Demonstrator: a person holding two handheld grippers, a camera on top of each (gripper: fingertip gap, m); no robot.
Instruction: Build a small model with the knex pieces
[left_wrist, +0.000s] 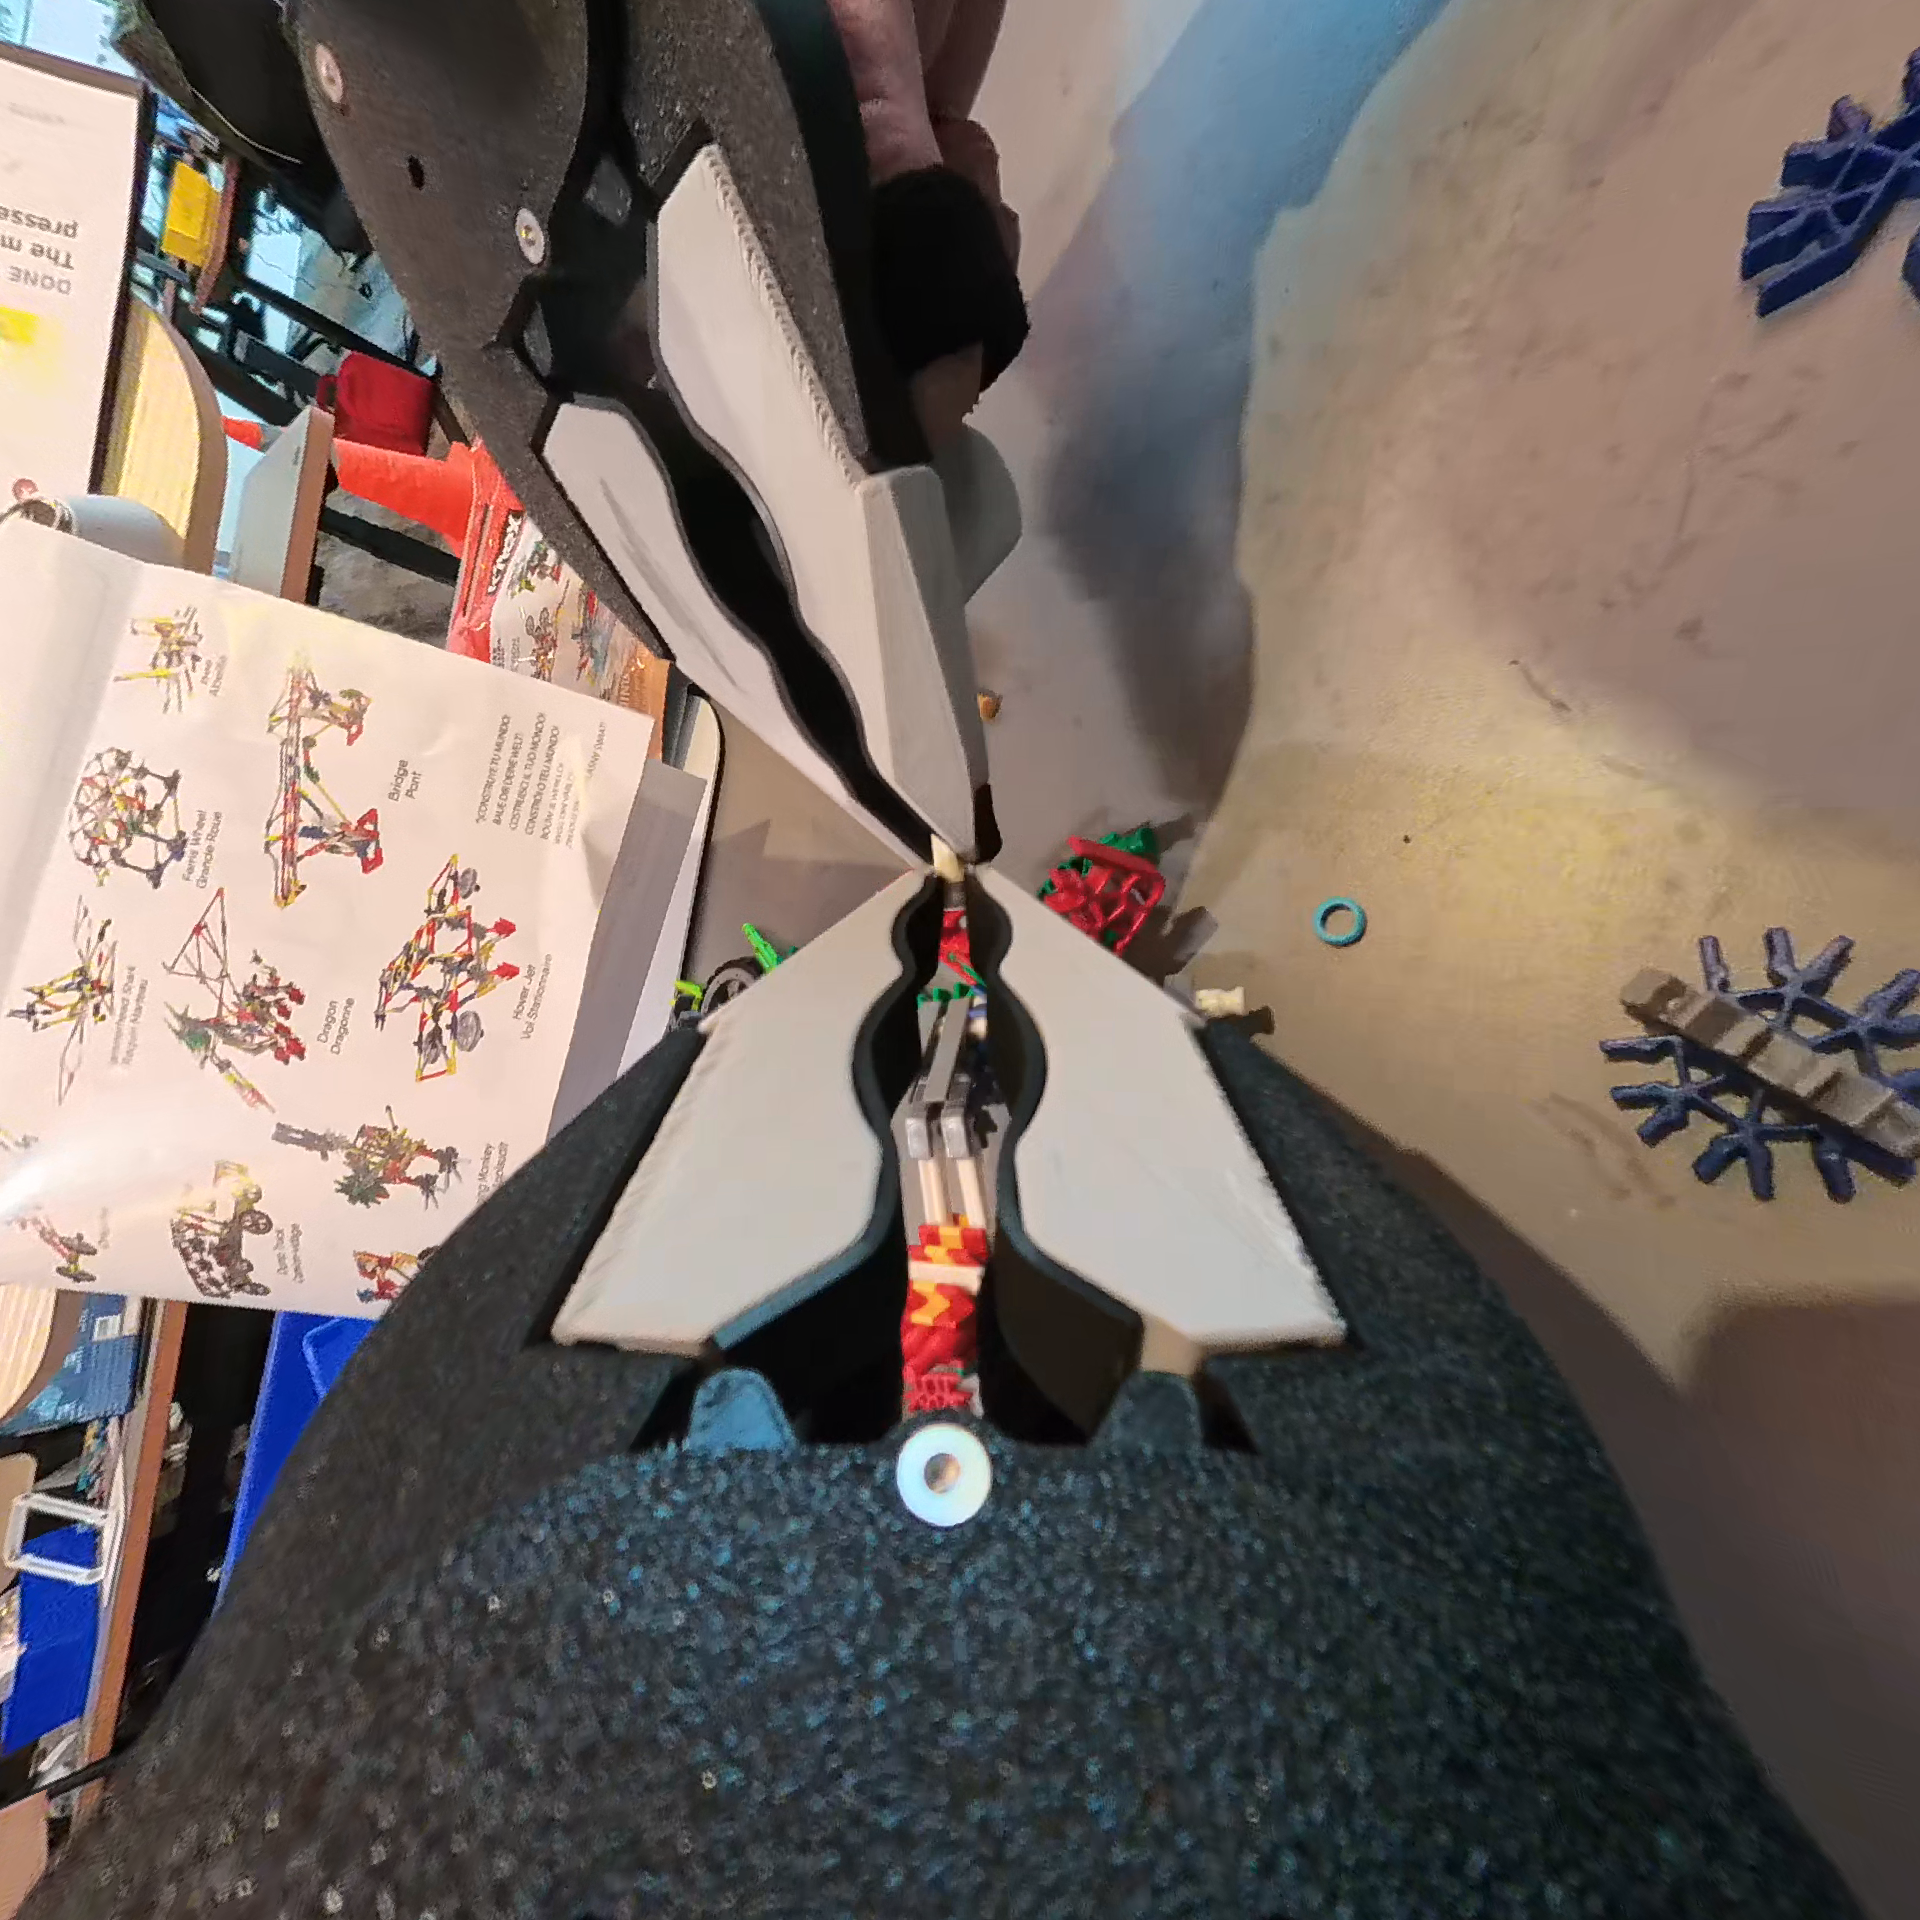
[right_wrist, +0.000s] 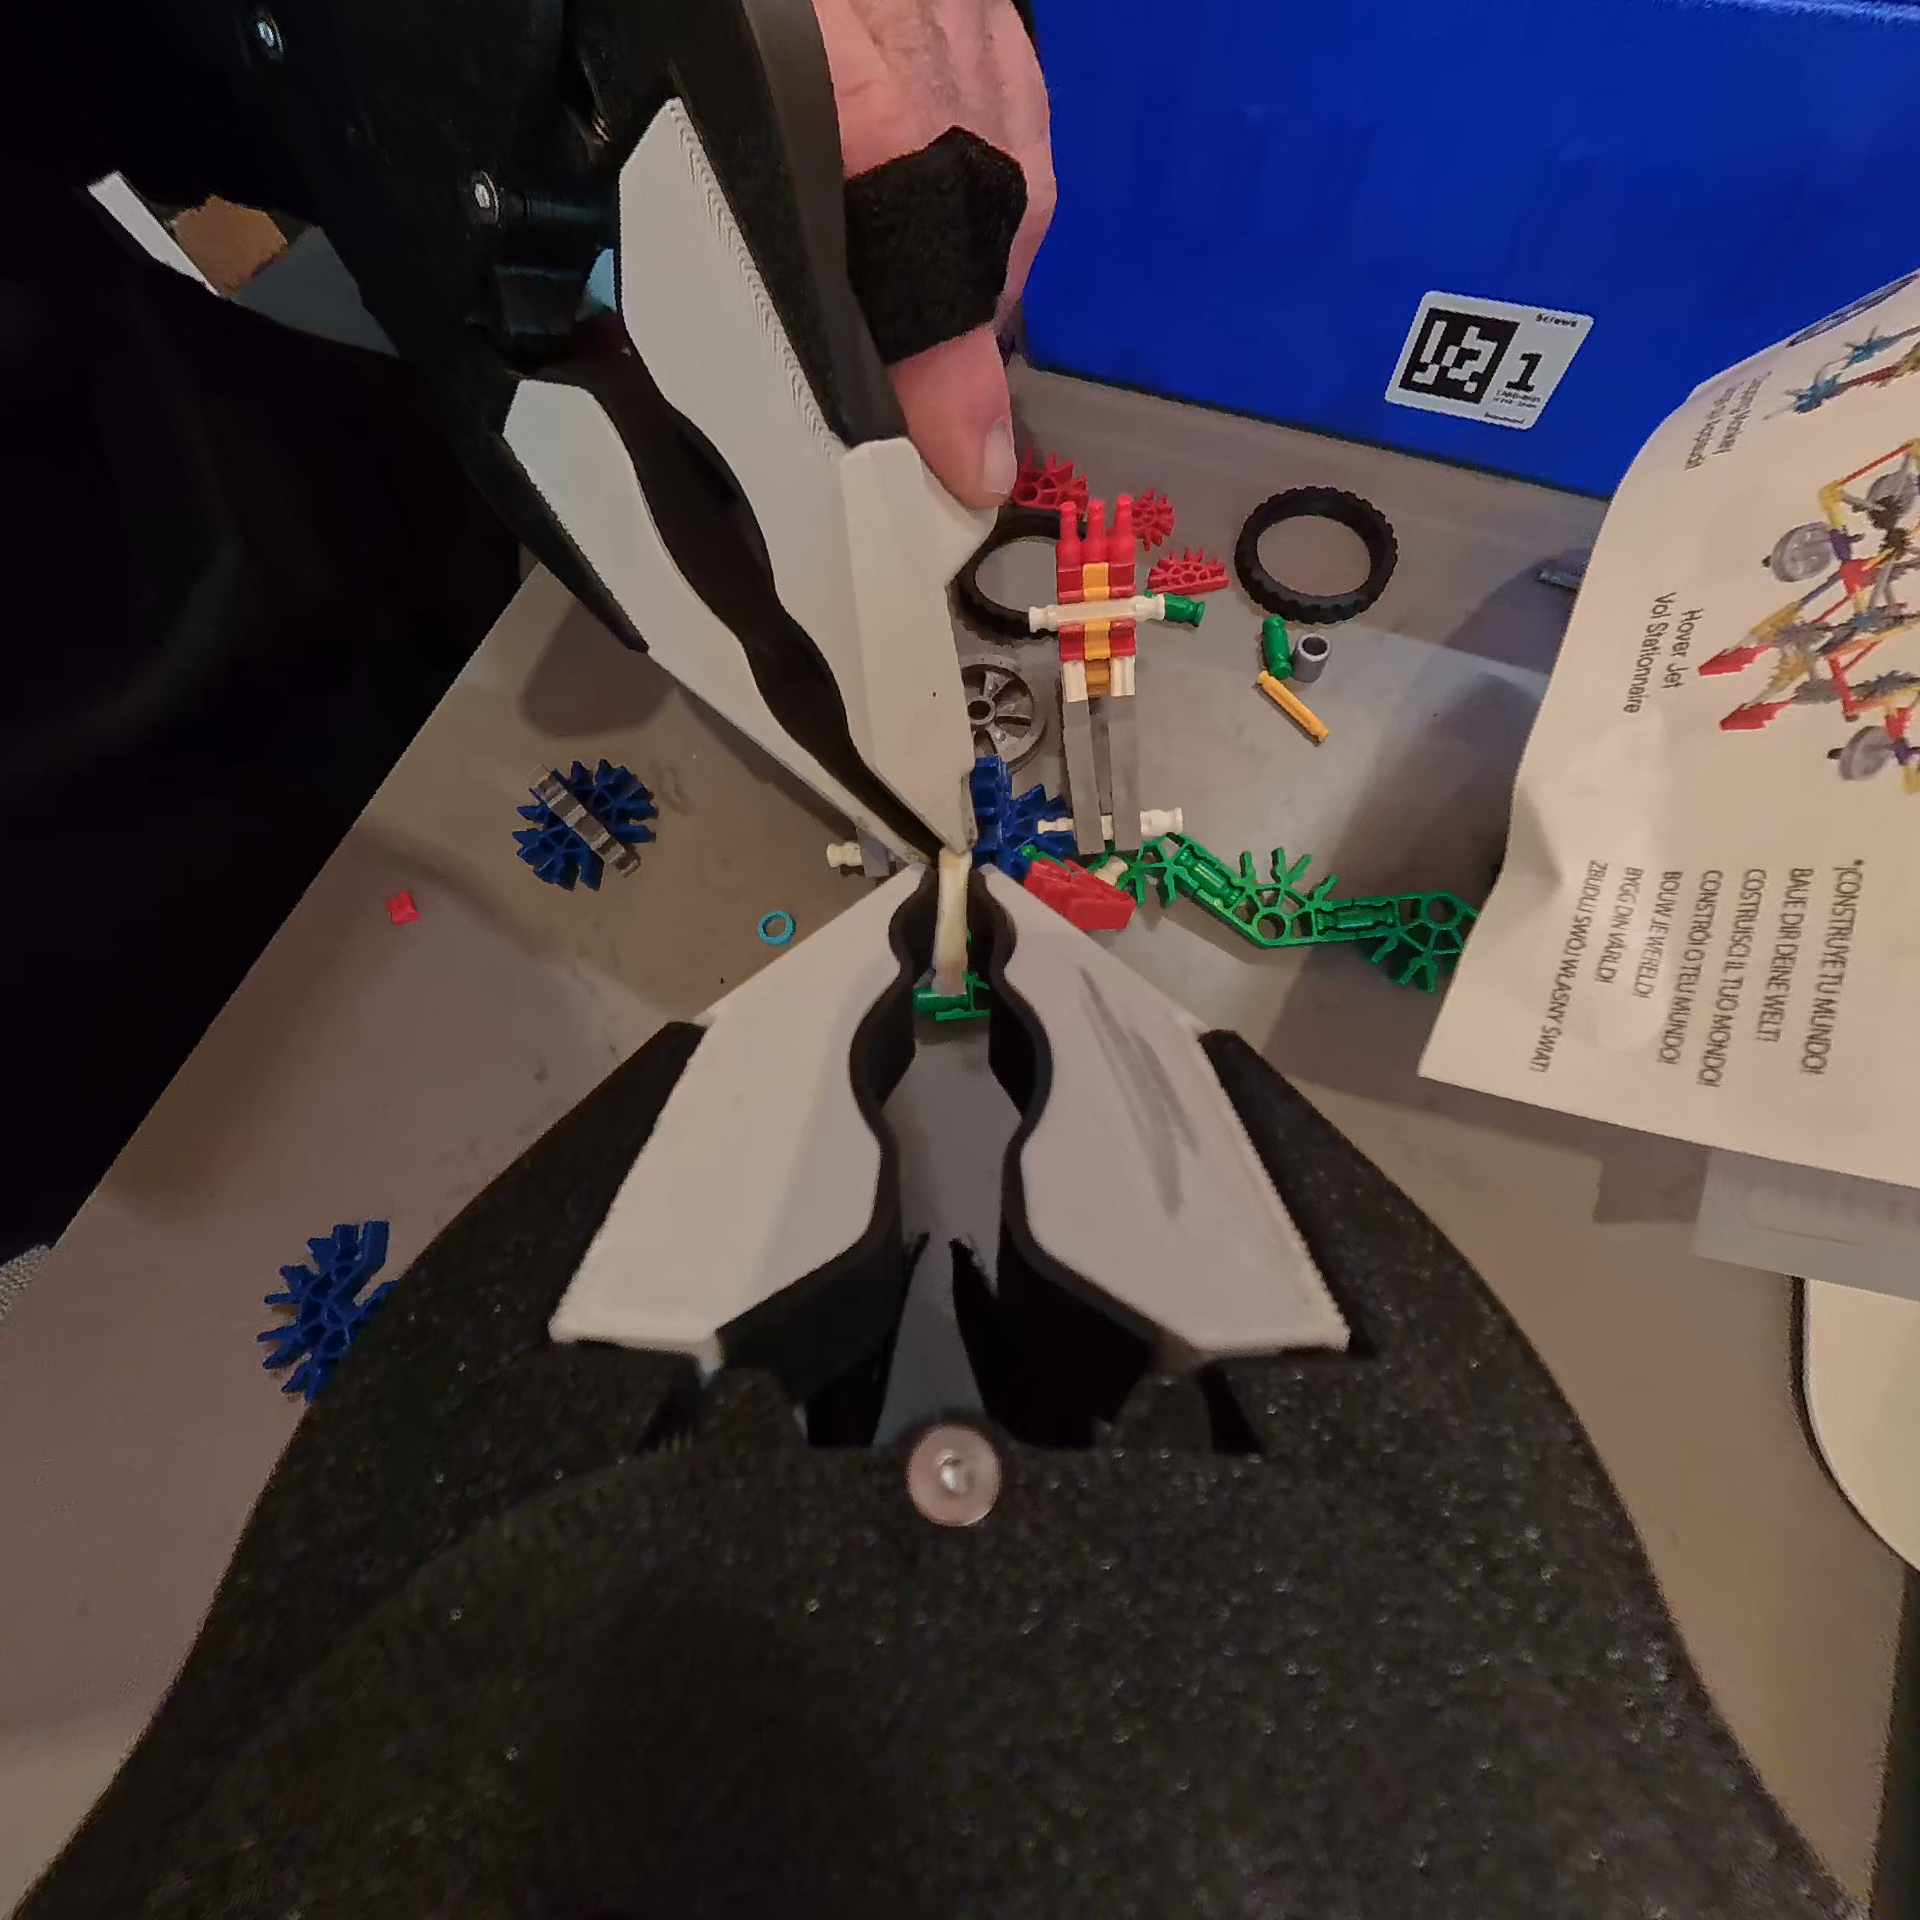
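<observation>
Tip to tip above the table (right_wrist: 499, 997), your right gripper (right_wrist: 948, 883) and left gripper (left_wrist: 948, 868) both clamp one short white rod (right_wrist: 951, 920). It hangs over the green connector chain (right_wrist: 1309, 909) and the red, yellow and grey assembly (right_wrist: 1093, 644). Its long axis runs along your right gripper's fingers toward the left's tips. Keep both grips firm and in line, judging by that shared pinch.

Each wide-angle camera sits just behind its own gripper, looking forward along the fingers and close down on the table (right_wrist: 582, 997). The two views face each other tip to tip — each frames the opposite gripper at top. Both take in the instruction sheet (left_wrist: 312, 914) and the toy parts (right_wrist: 1101, 644) — seen from opposite sides.
</observation>
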